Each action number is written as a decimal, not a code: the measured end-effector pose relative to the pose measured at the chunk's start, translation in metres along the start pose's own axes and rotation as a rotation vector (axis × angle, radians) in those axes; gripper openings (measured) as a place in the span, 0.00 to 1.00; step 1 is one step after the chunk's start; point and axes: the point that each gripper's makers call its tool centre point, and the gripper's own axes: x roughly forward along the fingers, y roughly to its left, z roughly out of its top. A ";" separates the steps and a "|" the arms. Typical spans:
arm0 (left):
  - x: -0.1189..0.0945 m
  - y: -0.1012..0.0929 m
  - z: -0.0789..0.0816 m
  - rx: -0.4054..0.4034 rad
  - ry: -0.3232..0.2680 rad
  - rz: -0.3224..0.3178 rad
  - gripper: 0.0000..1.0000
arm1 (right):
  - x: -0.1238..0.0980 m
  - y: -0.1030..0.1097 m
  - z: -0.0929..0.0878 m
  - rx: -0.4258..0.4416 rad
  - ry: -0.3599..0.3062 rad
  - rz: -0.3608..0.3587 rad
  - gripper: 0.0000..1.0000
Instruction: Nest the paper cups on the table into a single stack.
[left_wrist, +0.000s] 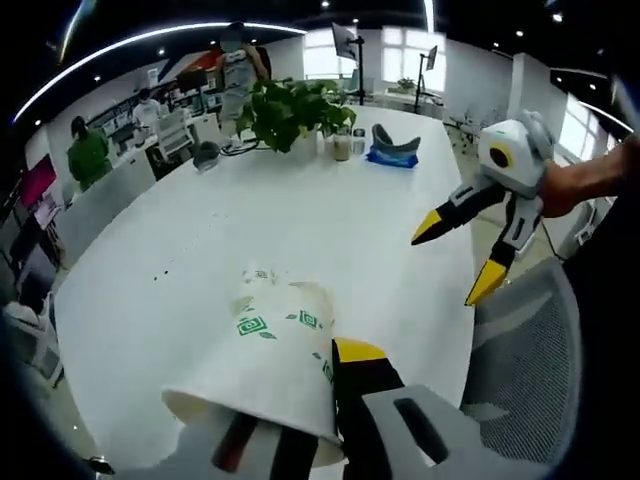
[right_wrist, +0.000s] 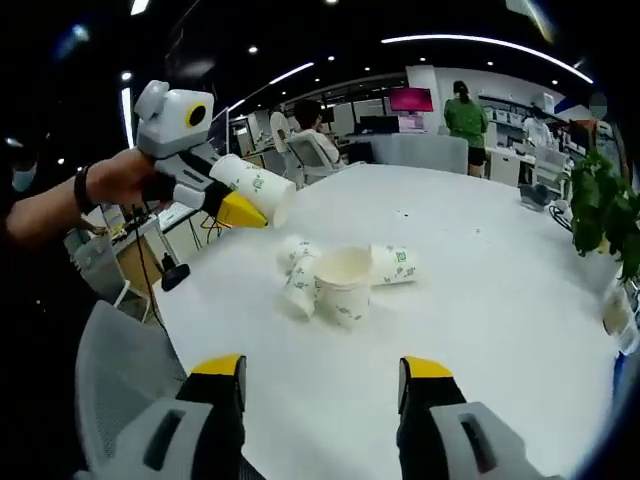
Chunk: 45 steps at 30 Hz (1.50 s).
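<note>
My left gripper (left_wrist: 305, 395) is shut on a white paper cup with green marks (left_wrist: 265, 365). It grips the cup's wall, with one jaw inside the mouth and the yellow-tipped one outside. The right gripper view has this gripper (right_wrist: 235, 205) at upper left, holding that cup (right_wrist: 255, 187) above the table's near corner. On the white table (right_wrist: 500, 300) one cup stands upright (right_wrist: 343, 283), with three cups lying on their sides around it (right_wrist: 298, 290) (right_wrist: 293, 250) (right_wrist: 395, 265). My right gripper (right_wrist: 322, 368) is open and holds nothing. It hangs over the table edge short of the cluster, and it appears (left_wrist: 455, 262) at the right of the left gripper view.
A potted plant (left_wrist: 290, 110), a small jar (left_wrist: 342, 145) and a blue object (left_wrist: 393, 150) stand at the table's far end. A grey mesh chair (left_wrist: 530, 370) stands by the near edge. People stand and sit in the office behind.
</note>
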 end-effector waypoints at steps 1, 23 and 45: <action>0.002 0.000 0.001 0.008 0.010 -0.011 0.00 | 0.000 0.001 0.001 -0.004 -0.004 0.001 0.62; 0.062 0.002 -0.006 0.253 0.324 -0.151 0.00 | 0.000 0.011 0.001 -0.006 -0.051 0.006 0.71; 0.081 0.003 -0.013 0.269 0.390 -0.186 0.00 | 0.001 0.011 0.004 0.036 -0.081 -0.003 0.73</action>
